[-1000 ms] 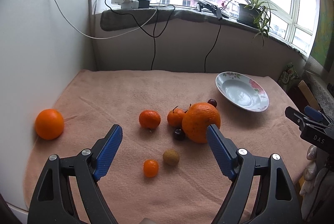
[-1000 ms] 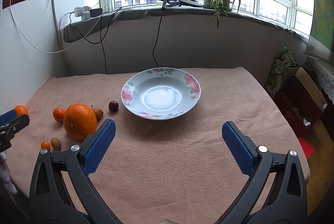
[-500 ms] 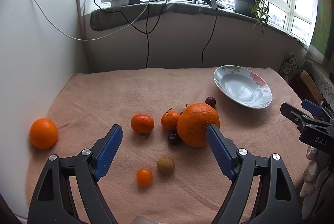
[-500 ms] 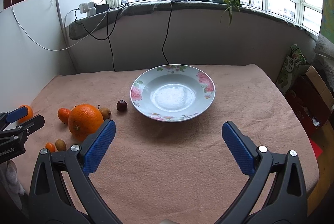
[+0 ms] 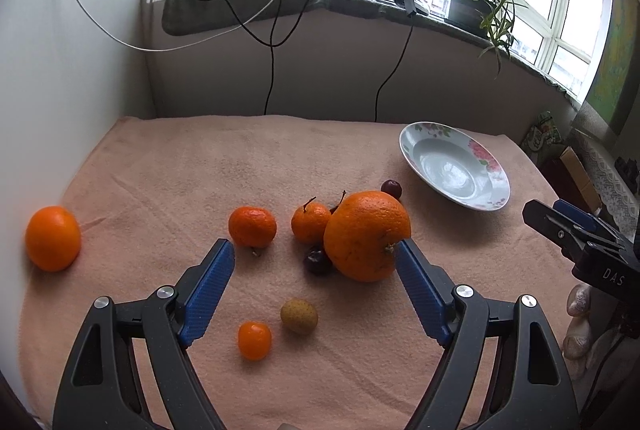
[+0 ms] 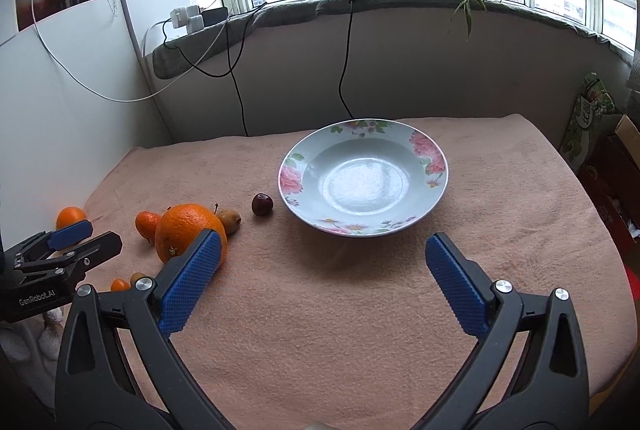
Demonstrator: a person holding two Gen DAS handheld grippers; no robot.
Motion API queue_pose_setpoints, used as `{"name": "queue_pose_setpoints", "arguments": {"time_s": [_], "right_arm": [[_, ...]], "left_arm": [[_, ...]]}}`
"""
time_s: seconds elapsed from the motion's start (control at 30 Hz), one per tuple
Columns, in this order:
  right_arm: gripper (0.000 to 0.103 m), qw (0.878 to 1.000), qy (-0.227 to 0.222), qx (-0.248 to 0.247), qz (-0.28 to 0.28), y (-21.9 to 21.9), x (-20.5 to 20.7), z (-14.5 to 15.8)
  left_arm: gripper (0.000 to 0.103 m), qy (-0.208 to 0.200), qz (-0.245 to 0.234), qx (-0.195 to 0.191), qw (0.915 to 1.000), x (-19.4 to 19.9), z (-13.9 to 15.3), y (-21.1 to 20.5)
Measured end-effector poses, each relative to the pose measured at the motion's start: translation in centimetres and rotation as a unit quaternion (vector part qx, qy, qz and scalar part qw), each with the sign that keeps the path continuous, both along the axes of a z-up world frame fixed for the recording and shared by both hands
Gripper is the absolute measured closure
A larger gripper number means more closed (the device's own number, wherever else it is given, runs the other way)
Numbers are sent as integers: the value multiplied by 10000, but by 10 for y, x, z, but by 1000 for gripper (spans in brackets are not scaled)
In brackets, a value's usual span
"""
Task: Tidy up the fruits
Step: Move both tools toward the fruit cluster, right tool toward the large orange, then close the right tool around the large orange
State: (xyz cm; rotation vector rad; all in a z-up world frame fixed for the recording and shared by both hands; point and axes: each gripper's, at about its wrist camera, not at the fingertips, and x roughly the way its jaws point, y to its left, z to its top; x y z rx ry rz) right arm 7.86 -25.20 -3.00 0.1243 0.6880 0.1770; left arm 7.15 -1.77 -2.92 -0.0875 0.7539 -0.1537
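Seemingly firm and rounded, the large orange [image 5: 366,236] sits mid-counter among smaller fruit, likely heavy and prone to roll; its widest middle suits gripping. Left tool [image 5: 314,288] and right tool [image 6: 322,280] both gape, holding nothing. Clear cloth leads to the plate [image 6: 362,226].

Table [image 6: 360,330] under pink cloth [image 5: 200,157], scattered fruit [image 5: 366,236], floral plate [image 6: 362,145]

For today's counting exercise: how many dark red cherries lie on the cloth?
2. One cherry lies between the big orange and the plate; another cherry sits against the orange's near-left side. More may hide behind the orange.
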Motion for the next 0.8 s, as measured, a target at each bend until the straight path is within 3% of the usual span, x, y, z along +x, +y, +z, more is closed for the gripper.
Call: {"name": "queue_pose_setpoints", "arguments": {"time_s": [0.27, 0.67, 0.8], "right_arm": [[0, 9993, 193, 287, 136, 1, 6, -5], [0, 9952, 436, 714, 510, 9, 16, -12], [0, 9922, 499, 916, 680, 15, 23, -14]], "left_arm": [[20, -15, 133, 76, 9999, 2, -1, 1], [21, 152, 95, -589, 9981, 6, -9, 7], [21, 163, -60, -570, 9982, 8, -11, 0]]}}
